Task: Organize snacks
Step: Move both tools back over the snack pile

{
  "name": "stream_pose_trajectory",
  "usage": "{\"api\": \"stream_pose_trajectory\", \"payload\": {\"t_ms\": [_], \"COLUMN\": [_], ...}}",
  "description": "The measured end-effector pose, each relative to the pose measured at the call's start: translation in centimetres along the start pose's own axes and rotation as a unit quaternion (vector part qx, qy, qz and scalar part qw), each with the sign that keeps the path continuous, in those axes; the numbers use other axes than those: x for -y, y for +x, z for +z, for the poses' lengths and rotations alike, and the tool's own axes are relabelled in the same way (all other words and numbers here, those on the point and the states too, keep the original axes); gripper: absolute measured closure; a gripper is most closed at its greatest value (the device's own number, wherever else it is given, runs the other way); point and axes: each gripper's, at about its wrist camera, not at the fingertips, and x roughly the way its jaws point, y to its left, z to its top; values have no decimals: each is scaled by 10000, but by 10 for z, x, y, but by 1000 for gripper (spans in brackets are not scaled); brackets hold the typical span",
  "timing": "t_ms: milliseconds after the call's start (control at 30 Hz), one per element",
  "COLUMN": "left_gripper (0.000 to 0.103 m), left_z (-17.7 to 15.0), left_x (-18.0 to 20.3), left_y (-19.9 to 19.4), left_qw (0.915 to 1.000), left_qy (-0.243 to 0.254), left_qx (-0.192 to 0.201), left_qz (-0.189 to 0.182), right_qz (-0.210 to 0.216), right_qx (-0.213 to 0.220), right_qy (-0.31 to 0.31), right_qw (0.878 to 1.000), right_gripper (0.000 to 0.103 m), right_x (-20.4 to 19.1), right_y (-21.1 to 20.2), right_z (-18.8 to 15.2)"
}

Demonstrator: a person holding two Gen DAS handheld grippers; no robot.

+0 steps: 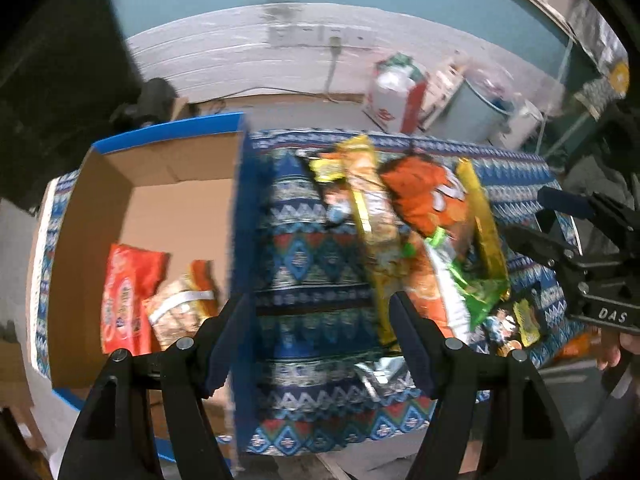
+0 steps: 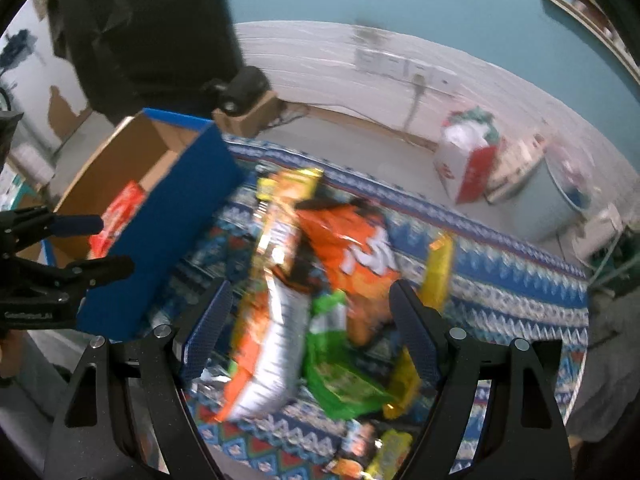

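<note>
Both fingers (image 1: pixel 320 340) (image 2: pixel 310 328) stand wide and empty, pointed down so I can pick from above. Snacks (image 1: pixel 420 220) lie heaped on the counter (image 1: pixel 312 240); two packets (image 1: pixel 124 296) already sit in the box (image 1: pixel 92 208) beside them.

Desk cloth (image 1: pixel 312 264): blue with red, green and white zigzag and diamond bands. Box (image 1: pixel 240 216): blue outside, plain brown inside, holding a red packet (image 1: pixel 128 300). Beside the box: orange bag (image 2: pixel 352 248), green bag (image 2: pixel 340 376), yellow packet (image 2: pixel 438 276).
</note>
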Motion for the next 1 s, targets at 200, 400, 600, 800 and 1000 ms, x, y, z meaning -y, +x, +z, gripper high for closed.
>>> {"api": "stream_pose_trajectory", "payload": {"t_ms": [200, 400, 600, 800, 1000], "left_gripper": [26, 25, 25, 25, 23], "left_z": [3, 2, 0, -5, -6], "left_x": [39, 65, 84, 92, 96], "left_y": [14, 42, 71, 97, 117], "left_qw": [9992, 9974, 9943, 9905, 9880], "left_qy": [319, 340, 298, 224, 164], "left_qx": [-198, -565, -948, -1293, -1468], "left_qz": [-166, -276, -389, -401, -446], "right_qz": [-181, -285, -365, -346, -316], "right_qx": [-79, -174, -266, -378, -485], "right_qy": [334, 570, 750, 882, 986], "right_qw": [9992, 9978, 9962, 9948, 9934], "right_gripper": [22, 22, 22, 22, 22], "right_x": [36, 62, 83, 98, 109], "right_y": [-6, -4, 0, 9, 20], "right_z": [-22, -39, -53, -62, -68]}}
